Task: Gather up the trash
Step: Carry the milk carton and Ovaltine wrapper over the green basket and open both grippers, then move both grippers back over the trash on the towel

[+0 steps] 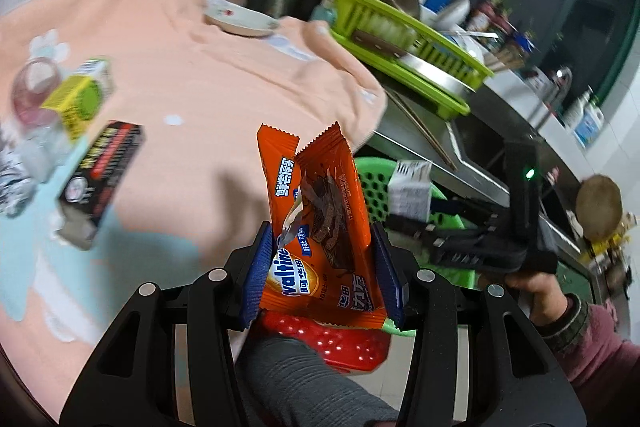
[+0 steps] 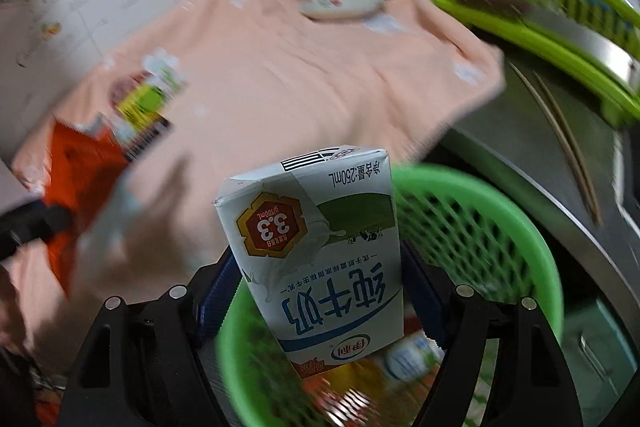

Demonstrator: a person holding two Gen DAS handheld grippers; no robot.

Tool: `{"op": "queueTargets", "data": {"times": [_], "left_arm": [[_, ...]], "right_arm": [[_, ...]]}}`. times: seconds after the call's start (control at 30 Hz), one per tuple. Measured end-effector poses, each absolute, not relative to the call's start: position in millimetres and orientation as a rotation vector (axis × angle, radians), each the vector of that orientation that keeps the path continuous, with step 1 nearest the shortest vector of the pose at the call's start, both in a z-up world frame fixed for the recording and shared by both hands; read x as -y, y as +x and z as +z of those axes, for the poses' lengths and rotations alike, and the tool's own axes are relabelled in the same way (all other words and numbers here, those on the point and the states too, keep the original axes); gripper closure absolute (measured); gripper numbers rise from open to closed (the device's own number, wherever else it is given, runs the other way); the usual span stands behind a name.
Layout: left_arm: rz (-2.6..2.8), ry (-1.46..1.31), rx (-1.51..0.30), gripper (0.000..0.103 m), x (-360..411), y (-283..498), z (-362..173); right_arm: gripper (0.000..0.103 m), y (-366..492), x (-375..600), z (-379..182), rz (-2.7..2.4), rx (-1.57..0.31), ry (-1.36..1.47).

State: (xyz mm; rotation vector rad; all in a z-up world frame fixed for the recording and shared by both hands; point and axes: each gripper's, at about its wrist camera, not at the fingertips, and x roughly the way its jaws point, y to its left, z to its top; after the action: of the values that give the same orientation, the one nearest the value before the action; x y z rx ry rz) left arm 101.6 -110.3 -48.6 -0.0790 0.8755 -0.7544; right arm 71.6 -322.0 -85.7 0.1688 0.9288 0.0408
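A: What does the left gripper (image 1: 322, 277) hold?

B: It is clamped on an orange snack wrapper (image 1: 320, 227). The wrapper is torn open at the top, with zigzag edges. It shows white brand letters and a picture of chocolate pieces. It stands between the blue ribbed pads (image 1: 258, 275), above the edge of the peach cloth (image 1: 208, 75).

A: And the right gripper (image 2: 320, 291)?

B: Its fingers are closed on a white milk carton (image 2: 320, 247). The carton is upside down, with blue characters, a green band and a red and yellow badge. It hangs over the green mesh basket (image 2: 500, 227), which has other packages inside.

A: Is more trash on the cloth?

B: Yes, a black box (image 1: 102, 179) and a yellow-green carton (image 1: 80, 99) lie at the left, near each other.
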Motion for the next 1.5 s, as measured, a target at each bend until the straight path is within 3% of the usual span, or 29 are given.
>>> {"op": "queueTargets", "data": {"times": [0.43, 0.97, 1.2, 1.5], "left_arm": [[-0.83, 0.06, -0.931, 0.055, 188, 92, -75], [-0.834, 0.166, -0.99, 0.052, 237, 100, -108], [-0.833, 0.165, -1.003, 0.036, 243, 101, -116], [-0.85, 0.135, -0.975, 0.027, 233, 98, -110]], "right_arm": [[0.028, 37, 365, -144, -0.079, -1.075, 0.218], [0.023, 14, 379, -124, -0.088, -1.018, 0.222], [0.021, 4, 379, -111, -0.091, -0.976, 0.212], [0.021, 3, 377, -102, -0.082, -0.949, 0.216]]}}
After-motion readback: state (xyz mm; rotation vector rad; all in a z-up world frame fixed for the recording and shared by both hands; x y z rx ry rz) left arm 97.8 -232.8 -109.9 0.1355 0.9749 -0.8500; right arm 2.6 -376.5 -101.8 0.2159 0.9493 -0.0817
